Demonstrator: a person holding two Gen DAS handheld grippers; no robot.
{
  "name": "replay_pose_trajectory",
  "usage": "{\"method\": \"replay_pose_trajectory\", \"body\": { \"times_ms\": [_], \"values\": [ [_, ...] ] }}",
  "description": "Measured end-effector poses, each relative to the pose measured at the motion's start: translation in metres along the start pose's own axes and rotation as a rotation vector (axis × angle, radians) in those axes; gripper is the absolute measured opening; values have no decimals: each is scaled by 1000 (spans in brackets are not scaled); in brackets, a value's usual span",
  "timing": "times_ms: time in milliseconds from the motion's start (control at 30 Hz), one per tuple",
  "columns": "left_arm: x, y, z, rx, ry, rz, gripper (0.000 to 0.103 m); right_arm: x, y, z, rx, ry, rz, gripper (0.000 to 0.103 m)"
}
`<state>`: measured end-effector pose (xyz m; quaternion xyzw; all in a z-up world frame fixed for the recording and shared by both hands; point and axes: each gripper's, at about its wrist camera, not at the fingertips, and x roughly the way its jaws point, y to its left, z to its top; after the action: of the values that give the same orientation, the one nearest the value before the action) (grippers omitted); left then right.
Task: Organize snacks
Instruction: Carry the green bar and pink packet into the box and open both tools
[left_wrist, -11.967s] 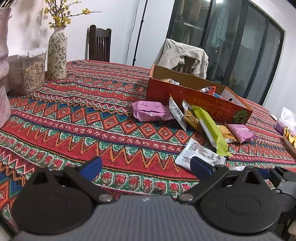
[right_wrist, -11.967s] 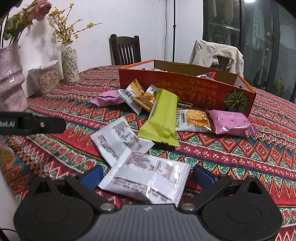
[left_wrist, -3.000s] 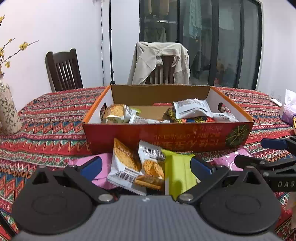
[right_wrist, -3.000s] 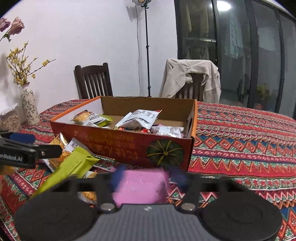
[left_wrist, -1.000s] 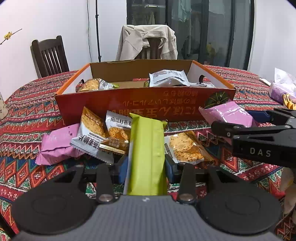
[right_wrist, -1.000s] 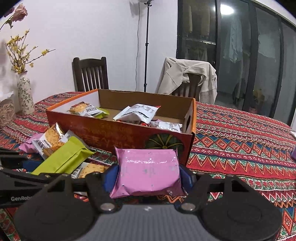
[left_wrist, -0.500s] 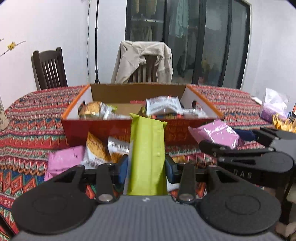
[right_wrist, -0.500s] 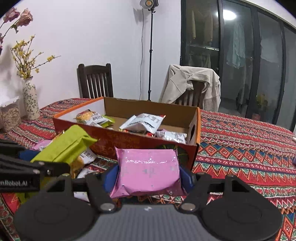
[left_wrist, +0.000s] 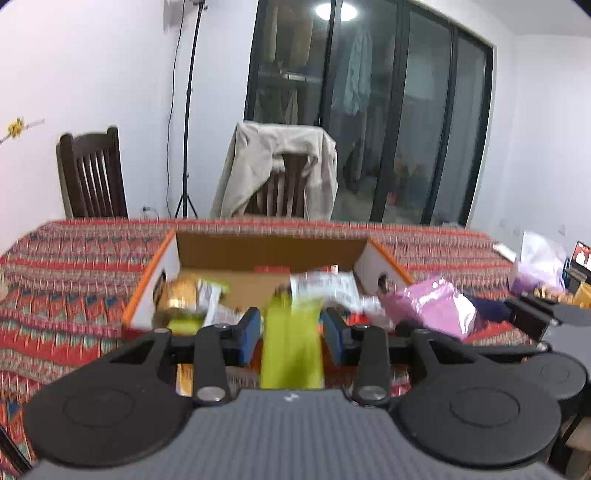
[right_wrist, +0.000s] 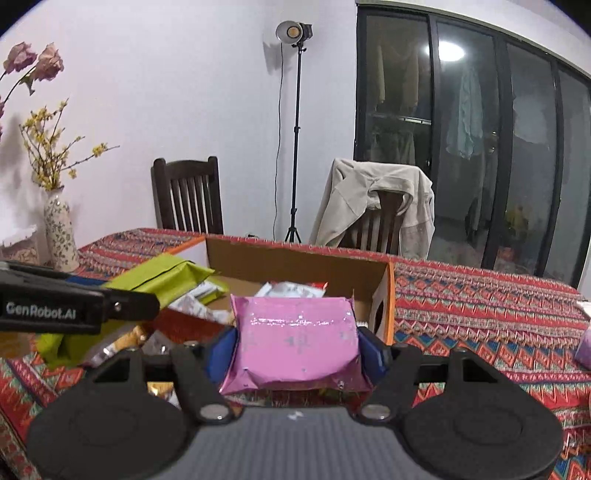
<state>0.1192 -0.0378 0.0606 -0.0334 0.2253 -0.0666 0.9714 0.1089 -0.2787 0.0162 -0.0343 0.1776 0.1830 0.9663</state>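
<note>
Between left tongs (left_wrist: 291, 334), green packet (left_wrist: 291, 350) lengthwise, boxward

two grippers, two lifted snack packets, one box

one green packet (left_wrist: 291, 343) and one pink packet (right_wrist: 297, 341) are showing held up, one cardboard box (left_wrist: 266, 251) is sitting on one patterned tablecloth (right_wrist: 480, 295), two chairs (right_wrist: 188, 195) are standing behind, and one vase (right_wrist: 59, 232) is standing at left.

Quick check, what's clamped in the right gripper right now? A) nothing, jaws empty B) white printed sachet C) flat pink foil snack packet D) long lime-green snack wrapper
C: in the right wrist view the right gripper has its blue pads pressed on both sides of the flat pink foil snack packet, held in front of the orange cardboard box; the long lime-green snack wrapper sits in the left gripper, whose jaws are closing on it.
</note>
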Motion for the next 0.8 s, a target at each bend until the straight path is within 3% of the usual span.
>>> {"method": "replay_pose_trajectory", "body": {
  "times_ms": [200,300,467,633,700,733,800],
  "values": [
    [6,10,12,-36,-13,-16,36,12,1,19,14,-9,-14,69],
    [13,13,2,-21,35,-15,43,14,0,15,32,3,-11,69],
    [33,7,-25,19,144,-19,65,15,1,-1,20,39,-9,69],
    [48,-5,-48,68,206,-4,71,11,0,-14,21,53,-12,69],
    [51,-7,-53,88,219,4,60,10,-1,-16,26,54,-11,69],
    [51,-9,-56,102,228,5,39,9,-2,-17,27,53,-13,69],
    [49,-9,-57,104,227,-8,38,9,-3,-17,33,52,-15,69]
  ]
}}
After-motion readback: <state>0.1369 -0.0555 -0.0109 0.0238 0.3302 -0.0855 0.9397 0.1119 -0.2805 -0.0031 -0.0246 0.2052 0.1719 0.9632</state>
